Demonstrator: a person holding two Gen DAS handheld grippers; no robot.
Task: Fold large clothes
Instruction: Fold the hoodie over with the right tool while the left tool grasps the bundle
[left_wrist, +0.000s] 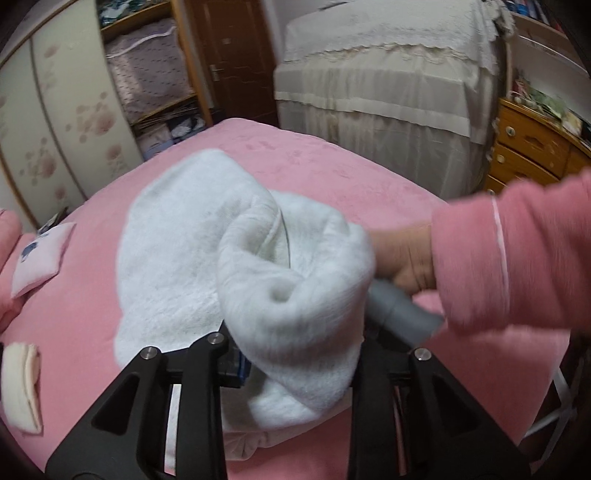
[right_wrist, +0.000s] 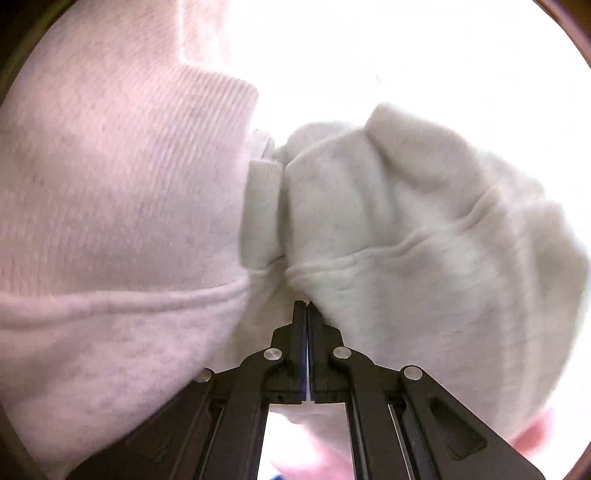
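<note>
A white fleece garment (left_wrist: 207, 258) lies bunched on the pink bed (left_wrist: 314, 162). In the left wrist view a thick fold of it drapes between my left gripper's (left_wrist: 295, 354) wide-apart black fingers (left_wrist: 207, 354), hiding their tips. The right hand in a pink sleeve holds the right gripper's grey handle (left_wrist: 402, 306) just behind that fold. In the right wrist view my right gripper (right_wrist: 306, 306) is shut, its fingers pressed together on the garment's seam edge (right_wrist: 332, 266). The white fabric with a ribbed cuff (right_wrist: 129, 166) fills that view.
A small folded white cloth (left_wrist: 40, 254) and a cream folded item (left_wrist: 26, 384) lie at the bed's left side. A wardrobe (left_wrist: 55, 110) stands left, a cloth-covered furniture piece (left_wrist: 388, 85) behind the bed, a wooden drawer chest (left_wrist: 532, 147) right.
</note>
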